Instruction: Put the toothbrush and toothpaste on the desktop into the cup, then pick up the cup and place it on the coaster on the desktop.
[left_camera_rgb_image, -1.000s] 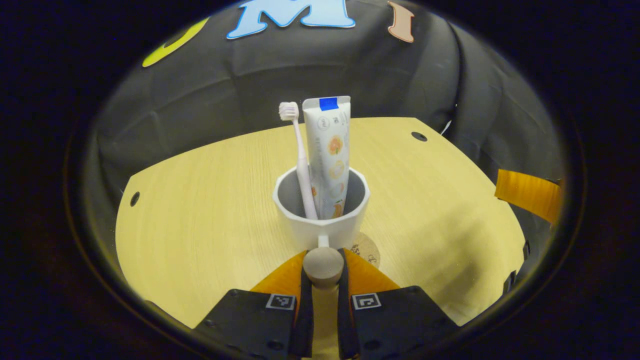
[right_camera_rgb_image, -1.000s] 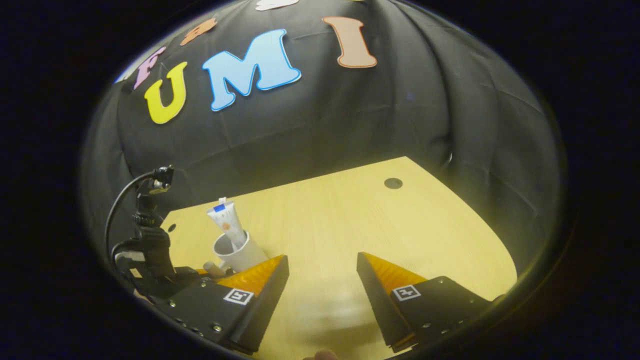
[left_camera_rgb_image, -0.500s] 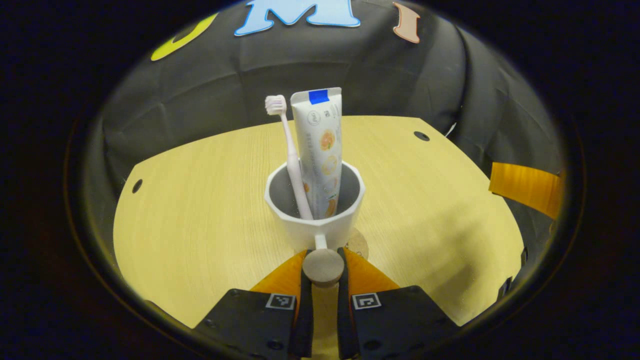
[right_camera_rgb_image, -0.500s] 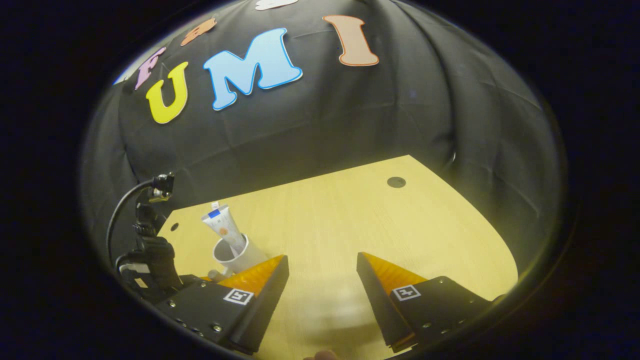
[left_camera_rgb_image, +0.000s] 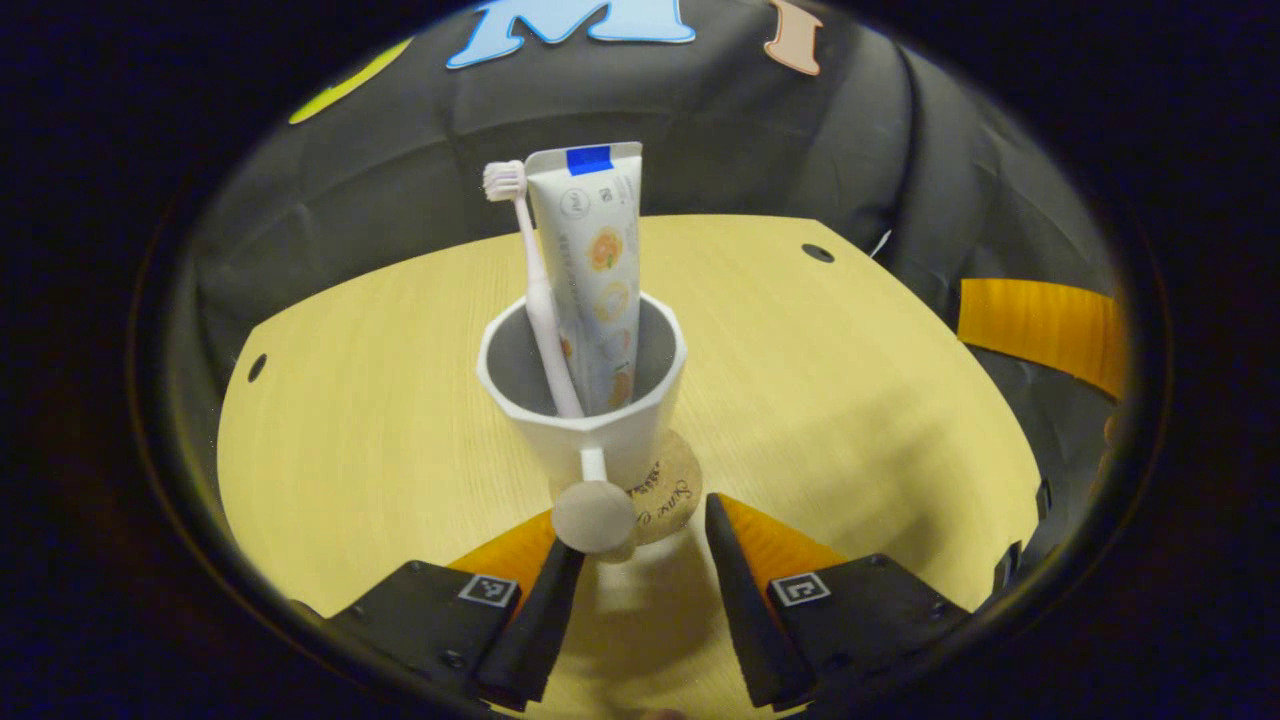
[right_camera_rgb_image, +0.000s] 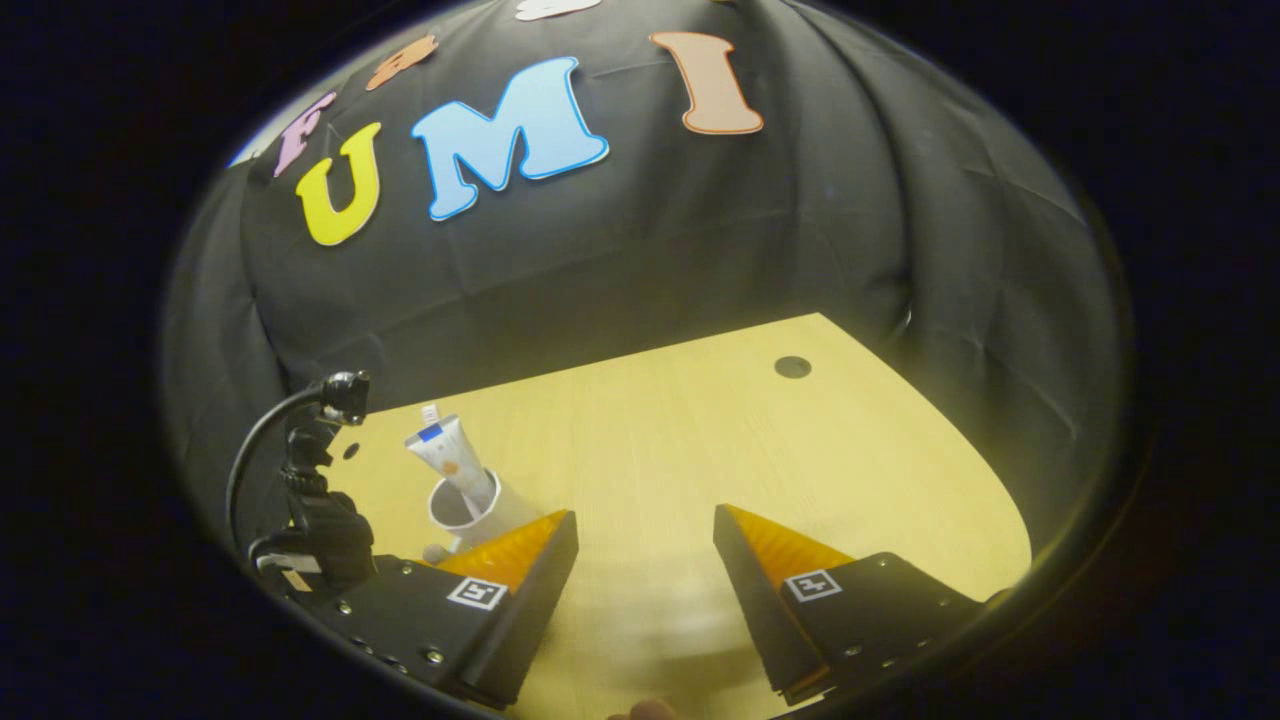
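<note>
cup (left_camera_rgb_image: 585, 420) w/ toothbrush (left_camera_rgb_image: 530, 280) & toothpaste (left_camera_rgb_image: 595, 270) on coaster (left_camera_rgb_image: 672, 490); left tongs (left_camera_rgb_image: 632, 520) & right tongs (right_camera_rgb_image: 645, 530) both spread wide, empty.

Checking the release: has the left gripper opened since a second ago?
Yes. The left gripper has spread its fingers off the cup handle knob; the cup stands on the coaster.

Legible text: none.
- Toothpaste (left_camera_rgb_image: 592, 270): small print and round marks beneath a blue patch, too fine to read.
- Coaster (left_camera_rgb_image: 668, 490): cursive script along the rim, not decipherable.
- Left tool (left_camera_rgb_image: 636, 560) and right tool (right_camera_rgb_image: 643, 555): square black-and-white coded markers on each finger block; no words.
</note>
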